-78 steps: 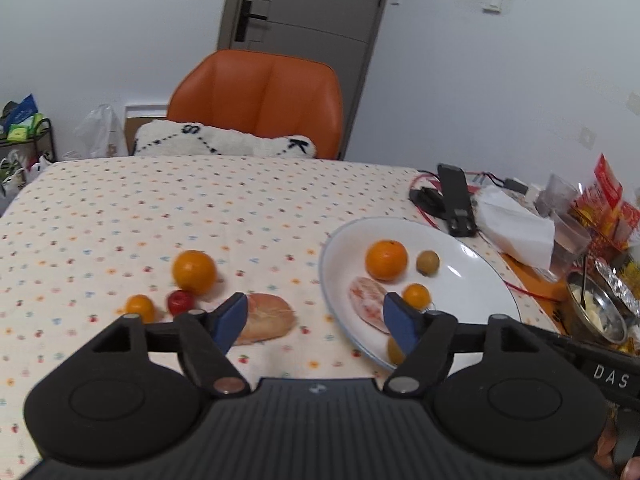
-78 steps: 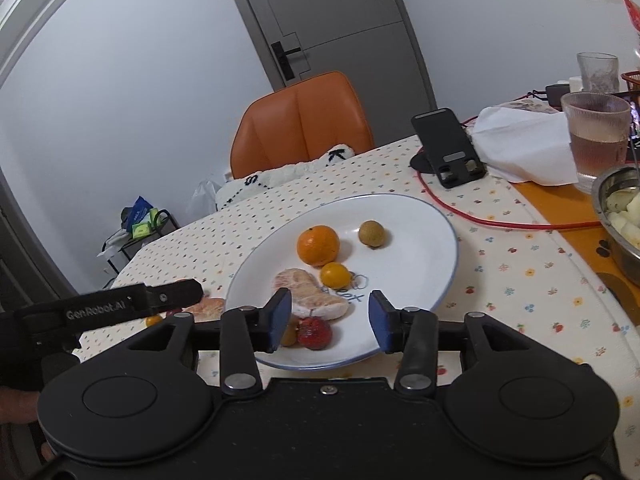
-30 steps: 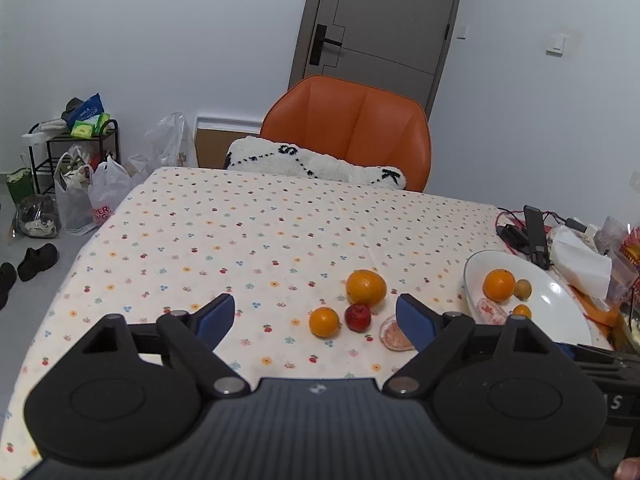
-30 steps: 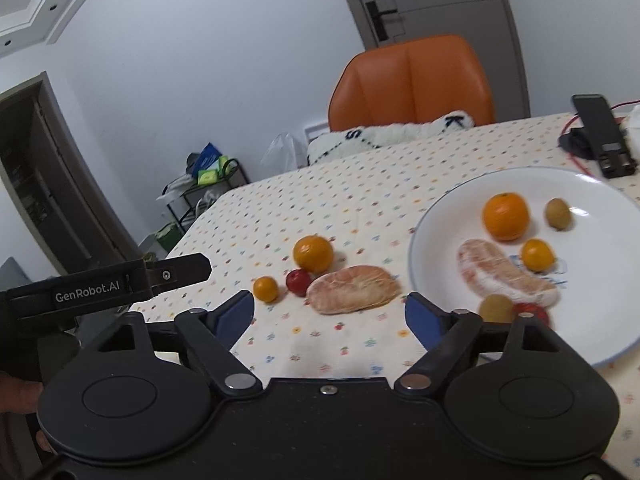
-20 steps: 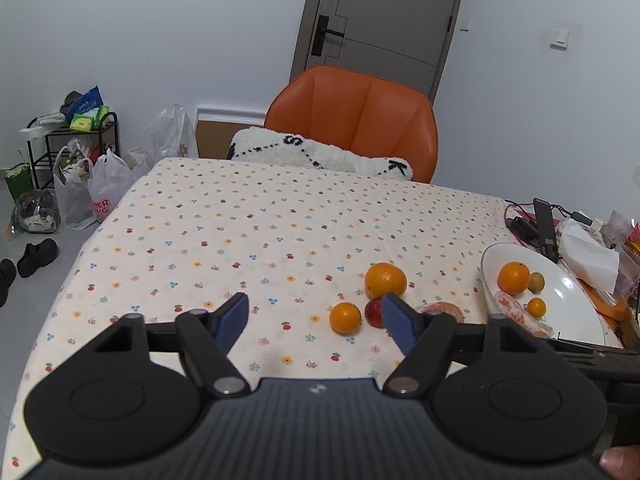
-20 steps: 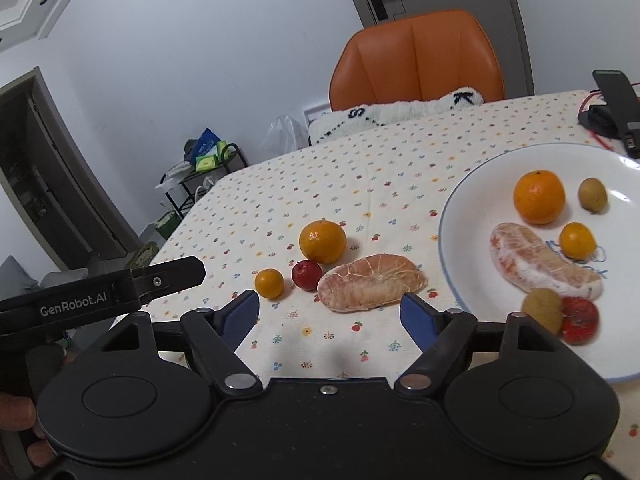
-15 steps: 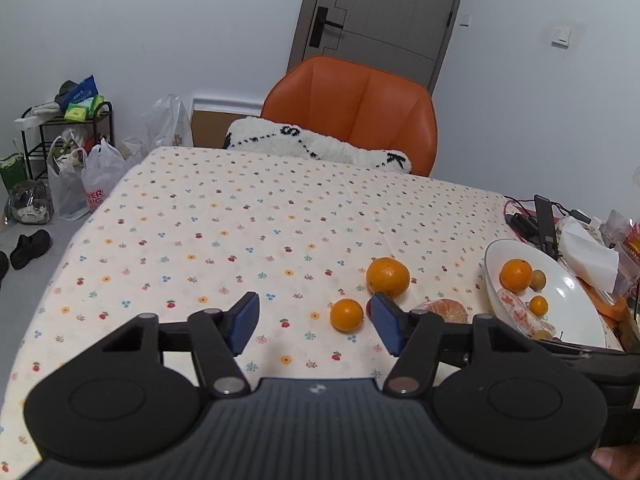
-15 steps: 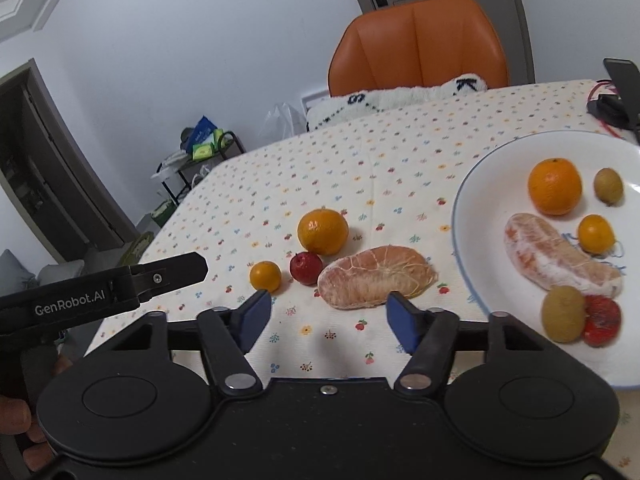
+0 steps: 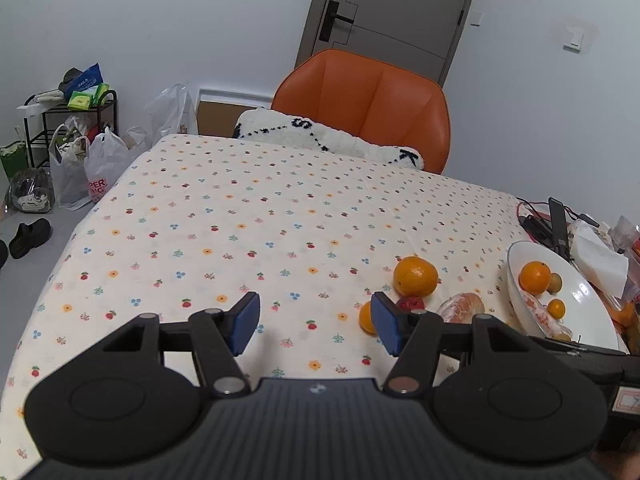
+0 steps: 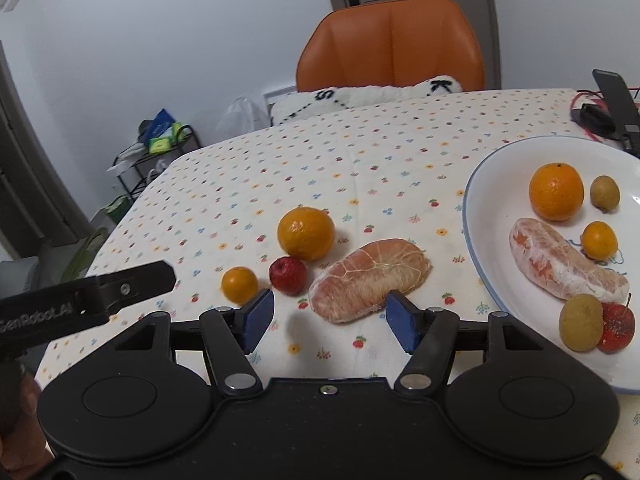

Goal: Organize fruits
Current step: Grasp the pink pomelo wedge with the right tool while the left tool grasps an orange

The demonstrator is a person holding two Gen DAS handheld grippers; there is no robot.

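The right gripper [image 10: 330, 318] has its fingers [image 10: 402, 328] spread wide and they hold nothing. Just ahead of them, almost between the two tips, lies the peeled pomelo piece [image 10: 370, 278] on the surface [image 10: 360, 152], which is covered by a cloth with small flowers. Ahead of the left fingertip, a little to the left, lies the small red fruit [image 10: 288, 274]; it is just beside the pomelo piece and just in front of the big orange [image 10: 306, 233], though I cannot tell if they touch. The small orange [image 10: 239, 285] lies further to the left of that fingertip. To the right of the fingers stands the white plate [image 10: 492, 200], and on it are another orange [image 10: 556, 191], a second pomelo piece [image 10: 560, 262], a small orange fruit [image 10: 599, 240], two brownish round fruits [image 10: 581, 322] and a red fruit [image 10: 616, 322] that touches the nearer brown one. The left gripper [image 9: 316, 322] also has its fingers [image 9: 244, 322] spread and empty, above a bare part of the cloth. The fruits on the cloth are to the right of its right finger, and this finger partly hides the small orange in the left wrist view. Far ahead of both grippers an orange chair [image 9: 366, 104] stands at the far edge of the surface.
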